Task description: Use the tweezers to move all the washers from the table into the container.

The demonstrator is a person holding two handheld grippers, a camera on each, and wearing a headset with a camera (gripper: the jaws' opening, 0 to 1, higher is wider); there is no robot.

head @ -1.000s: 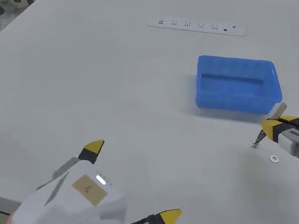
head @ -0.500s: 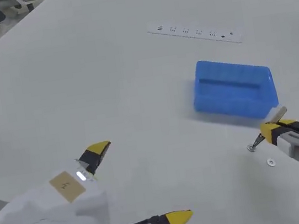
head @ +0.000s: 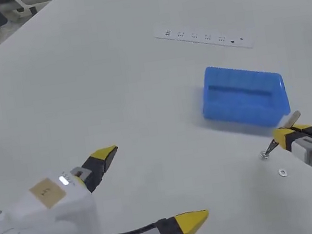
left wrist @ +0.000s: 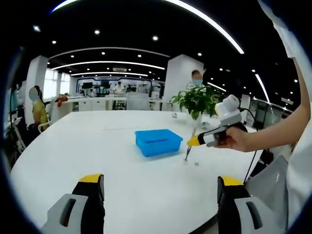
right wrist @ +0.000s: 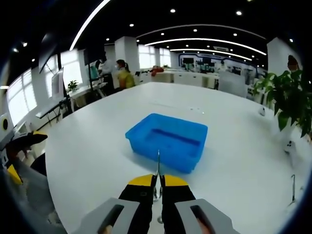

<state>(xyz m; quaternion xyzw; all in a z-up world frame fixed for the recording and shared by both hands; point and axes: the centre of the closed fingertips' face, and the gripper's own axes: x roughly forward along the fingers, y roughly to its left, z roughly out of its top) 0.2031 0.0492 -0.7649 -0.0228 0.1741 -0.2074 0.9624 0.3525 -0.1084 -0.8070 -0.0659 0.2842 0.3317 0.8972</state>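
On the right gripper (right wrist: 157, 181) the fingers are pressed together on the tweezers (right wrist: 158, 165), whose tip sits at 1 washer (head: 264, 155) on the table (head: 111, 88), at 6 o'clock from the blue container (head: 245, 96). A 2nd washer (head: 282, 173) lies at 4 o'clock of the tip. The left gripper (head: 151, 187) has its fingers spread wide, holding nothing, at 8 o'clock from the container.

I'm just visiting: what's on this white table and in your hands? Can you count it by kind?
Washers: 2
Tweezers: 1
Blue container: 1
Power strip: 1
Hand-held grippers: 2, the left hand-held gripper and the right hand-held gripper
Total: 7
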